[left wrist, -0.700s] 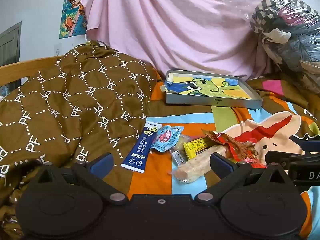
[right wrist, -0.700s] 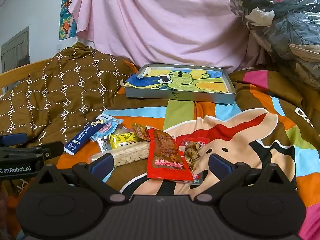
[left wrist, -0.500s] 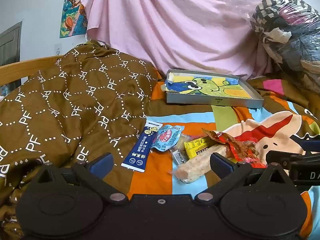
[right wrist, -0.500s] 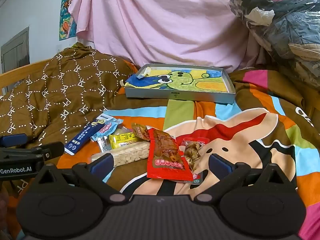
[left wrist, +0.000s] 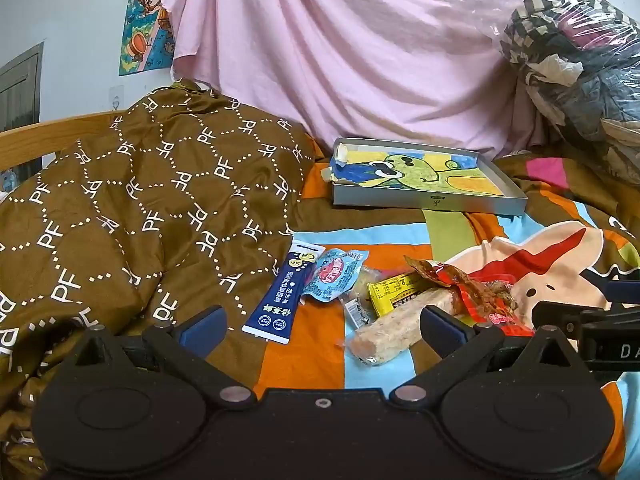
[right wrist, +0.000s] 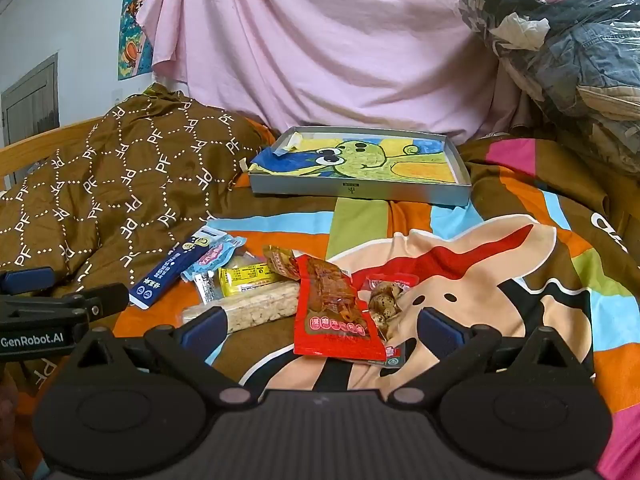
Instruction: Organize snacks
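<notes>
Several snack packets lie in a loose pile on the striped bedspread: a dark blue stick pack (left wrist: pixel 282 298) (right wrist: pixel 172 276), a light blue packet (left wrist: pixel 334 274) (right wrist: pixel 214 256), a yellow bar (left wrist: pixel 394 290) (right wrist: pixel 246 278), a long rice cracker roll (left wrist: pixel 394 326) (right wrist: pixel 260 308), a red packet (left wrist: pixel 474 294) (right wrist: pixel 334 312) and a quail egg pack (right wrist: pixel 386 300). A shallow grey tray (left wrist: pixel 428 202) (right wrist: pixel 356 190) with a cartoon drawing inside sits behind them. My left gripper (left wrist: pixel 322 326) is open and empty just before the pile. My right gripper (right wrist: pixel 320 326) is open and empty over the red packet's near edge.
A brown patterned quilt (left wrist: pixel 120 208) is heaped at the left. A pink sheet (left wrist: pixel 360 48) hangs behind. Bagged clothes (right wrist: pixel 560 40) are piled at the right. A wooden bed rail (left wrist: pixel 40 140) runs at far left.
Both views have shifted very slightly; the snacks and tray have not moved and both grippers stay open.
</notes>
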`<state>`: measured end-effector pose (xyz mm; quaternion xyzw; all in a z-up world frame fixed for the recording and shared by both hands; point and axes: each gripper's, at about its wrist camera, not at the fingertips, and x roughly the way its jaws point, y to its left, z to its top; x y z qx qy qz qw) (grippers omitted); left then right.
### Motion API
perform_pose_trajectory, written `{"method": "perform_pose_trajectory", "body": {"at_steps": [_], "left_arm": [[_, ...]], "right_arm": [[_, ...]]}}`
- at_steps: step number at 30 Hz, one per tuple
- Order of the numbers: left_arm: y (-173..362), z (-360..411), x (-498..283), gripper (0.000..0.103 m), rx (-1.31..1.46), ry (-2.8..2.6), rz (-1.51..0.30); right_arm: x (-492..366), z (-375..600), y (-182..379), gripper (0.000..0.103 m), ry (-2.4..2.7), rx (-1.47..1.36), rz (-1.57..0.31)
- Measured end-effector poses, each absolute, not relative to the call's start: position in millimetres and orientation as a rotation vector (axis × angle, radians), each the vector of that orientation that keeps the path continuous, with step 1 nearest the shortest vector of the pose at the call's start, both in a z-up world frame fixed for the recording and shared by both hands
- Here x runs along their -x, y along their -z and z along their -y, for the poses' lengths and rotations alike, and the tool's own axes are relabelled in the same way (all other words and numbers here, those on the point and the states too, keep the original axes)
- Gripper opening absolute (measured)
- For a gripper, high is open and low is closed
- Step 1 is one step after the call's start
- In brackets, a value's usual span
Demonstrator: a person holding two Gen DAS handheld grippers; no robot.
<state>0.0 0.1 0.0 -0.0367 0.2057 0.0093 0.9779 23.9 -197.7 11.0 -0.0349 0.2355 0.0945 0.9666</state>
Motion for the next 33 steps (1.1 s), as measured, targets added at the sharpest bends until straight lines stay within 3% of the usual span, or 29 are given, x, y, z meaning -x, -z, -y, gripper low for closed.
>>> {"method": "perform_pose_trajectory", "body": {"at_steps": [33], "left_arm": [[10,-1,-3,0.102,0.065,-0.026,-0.417]], "right_arm": [[-24,199,-8,0.103,-0.181,0.069,-0.484]]}}
